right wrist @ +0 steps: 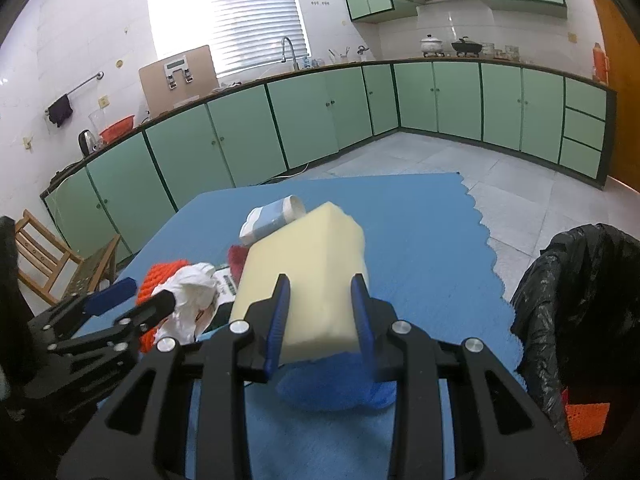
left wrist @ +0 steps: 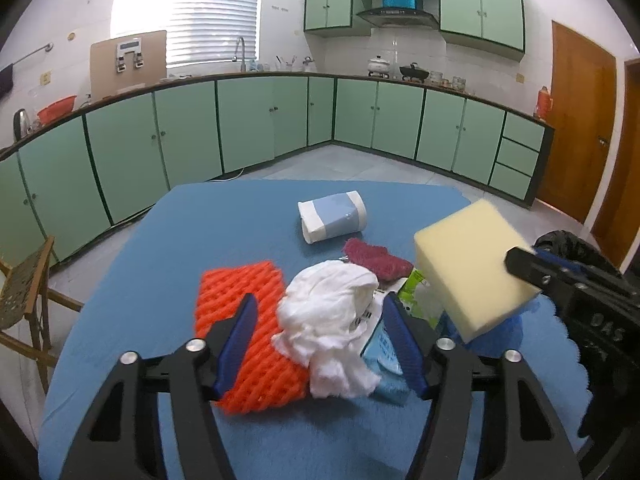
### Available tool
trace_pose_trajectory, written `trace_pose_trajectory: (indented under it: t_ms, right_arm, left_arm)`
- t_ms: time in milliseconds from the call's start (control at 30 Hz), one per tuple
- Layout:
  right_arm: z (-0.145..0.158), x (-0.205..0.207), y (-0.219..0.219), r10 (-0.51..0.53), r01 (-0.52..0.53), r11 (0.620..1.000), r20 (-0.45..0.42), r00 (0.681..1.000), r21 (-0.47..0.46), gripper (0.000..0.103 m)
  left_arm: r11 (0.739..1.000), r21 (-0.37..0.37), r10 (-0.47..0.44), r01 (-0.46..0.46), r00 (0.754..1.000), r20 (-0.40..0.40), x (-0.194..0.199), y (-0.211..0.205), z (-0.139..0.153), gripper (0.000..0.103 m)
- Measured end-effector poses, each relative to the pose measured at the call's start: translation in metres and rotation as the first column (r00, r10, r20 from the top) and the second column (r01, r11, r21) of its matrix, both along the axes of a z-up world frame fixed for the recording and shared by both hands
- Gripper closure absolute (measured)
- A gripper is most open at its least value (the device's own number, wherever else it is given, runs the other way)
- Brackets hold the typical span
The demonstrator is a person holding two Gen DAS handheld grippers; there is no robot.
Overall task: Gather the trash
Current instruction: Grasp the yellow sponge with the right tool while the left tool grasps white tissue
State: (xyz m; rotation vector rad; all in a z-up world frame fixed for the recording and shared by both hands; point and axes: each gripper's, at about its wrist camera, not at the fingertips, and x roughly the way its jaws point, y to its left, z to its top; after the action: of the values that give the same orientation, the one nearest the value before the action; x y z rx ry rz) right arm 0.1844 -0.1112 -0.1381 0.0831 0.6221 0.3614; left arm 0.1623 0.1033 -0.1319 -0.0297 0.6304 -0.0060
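On the table (left wrist: pixel 224 216), the net (left wrist: pixel 244 336) lies left of the tissue (left wrist: pixel 328 312), the roll (left wrist: pixel 332 220) behind them.

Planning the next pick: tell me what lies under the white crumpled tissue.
The white crumpled tissue overlaps the orange foam net, a light blue packet and a printed label. What lies beneath its middle is covered.

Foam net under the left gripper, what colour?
Orange foam net, diamond mesh; clearest in the left wrist view.
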Motion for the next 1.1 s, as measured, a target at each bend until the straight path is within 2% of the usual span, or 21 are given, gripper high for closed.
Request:
trace_pose_trajectory:
  t_ms: [200, 267, 433, 633, 1100]
  right_arm:
    - [-0.002, 0.007, -0.007, -0.006, 0.006, 1.0, -0.015, 1.0, 0.008, 0.073]
    - [-0.003, 0.008, -0.009, -0.006, 0.006, 1.0, -0.02, 1.0, 0.01, 0.073]
    - [-0.002, 0.007, -0.01, -0.008, 0.008, 1.0, -0.026, 1.0, 0.023, 0.073]
    - [0.013, -0.002, -0.013, -0.007, 0.007, 1.0, 0.01, 1.0, 0.024, 0.073]
    - [0.059, -0.033, -0.032, -0.028, 0.026, 0.999, 0.093, 0.995, 0.023, 0.073]
  left_arm:
    - [1.0, 0.017, -0.008, 0.008, 0.999, -0.035, 0.024, -0.003, -0.013, 0.055]
    - [1.0, 0.019, -0.004, 0.004, 0.999, -0.035, 0.027, -0.003, -0.013, 0.064]
    - [1.0, 0.024, 0.005, -0.005, 1.0, -0.014, 0.023, -0.001, -0.01, 0.071]
    - [1.0, -0.005, 0.027, -0.027, 0.999, 0.033, 0.008, 0.004, 0.011, 0.073]
    - [0.999, -0.043, -0.018, 0.022, 0.996, 0.091, -0.018, -0.02, 0.057, 0.073]
